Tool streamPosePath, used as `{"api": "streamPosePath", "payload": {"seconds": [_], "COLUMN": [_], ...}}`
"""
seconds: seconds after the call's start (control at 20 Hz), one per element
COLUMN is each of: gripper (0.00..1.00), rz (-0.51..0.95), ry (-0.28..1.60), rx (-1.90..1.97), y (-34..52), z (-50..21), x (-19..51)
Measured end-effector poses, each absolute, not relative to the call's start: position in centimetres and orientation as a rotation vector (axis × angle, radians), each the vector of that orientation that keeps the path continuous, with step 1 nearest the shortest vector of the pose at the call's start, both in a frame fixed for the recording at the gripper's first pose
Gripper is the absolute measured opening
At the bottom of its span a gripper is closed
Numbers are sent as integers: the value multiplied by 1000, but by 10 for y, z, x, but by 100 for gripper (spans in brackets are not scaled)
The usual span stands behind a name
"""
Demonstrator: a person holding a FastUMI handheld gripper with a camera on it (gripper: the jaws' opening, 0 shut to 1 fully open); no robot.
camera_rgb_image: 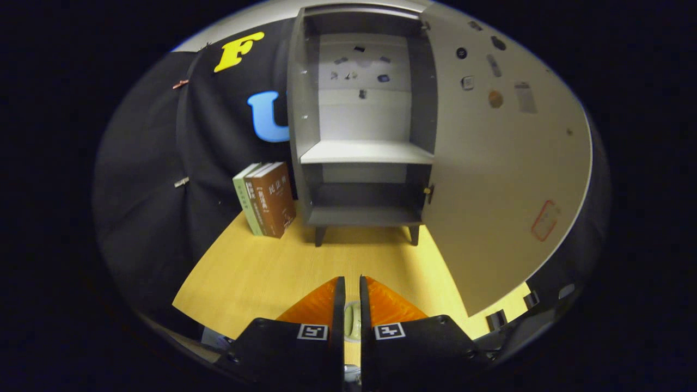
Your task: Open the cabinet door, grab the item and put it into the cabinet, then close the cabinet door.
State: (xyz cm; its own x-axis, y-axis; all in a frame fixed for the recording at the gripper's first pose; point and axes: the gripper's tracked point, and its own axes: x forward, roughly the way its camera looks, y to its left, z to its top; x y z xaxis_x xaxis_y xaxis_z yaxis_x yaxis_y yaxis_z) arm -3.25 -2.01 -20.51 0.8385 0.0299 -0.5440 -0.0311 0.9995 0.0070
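1. Gripper [348, 288]: 2 orange fingers [318, 305] nearly together, clamped on a pale green item [352, 322] between them, above the wooden table [245, 272].
2. Books [267, 198]: 3 upright, just left of the cabinet.
3. Cabinet [364, 152]: well beyond the fingers, shelf bare.
4. Door [501, 179]: swung wide open at right.

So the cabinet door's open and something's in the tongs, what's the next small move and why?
Probably carry the pale green item forward to the cabinet: the tongs are shut on it, the door stands wide open, and the shelves look bare.
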Motion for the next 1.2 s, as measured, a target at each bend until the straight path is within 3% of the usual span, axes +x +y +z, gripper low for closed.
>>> {"api": "streamPosePath", "payload": {"seconds": [0.05,0.15,0.35,0.5,1.2], "gripper": [20,39,40,49,48], "rz": [39,53,43,37,63], "ry": [615,687,836,954,1167], "rx": [-7,-17,-5,33,-24], "y": [-19,-20,-25,-28,-39], "z": [-213,-229,-266,-296,-368], "x": [-37,-42,-56,-68,-69]}}
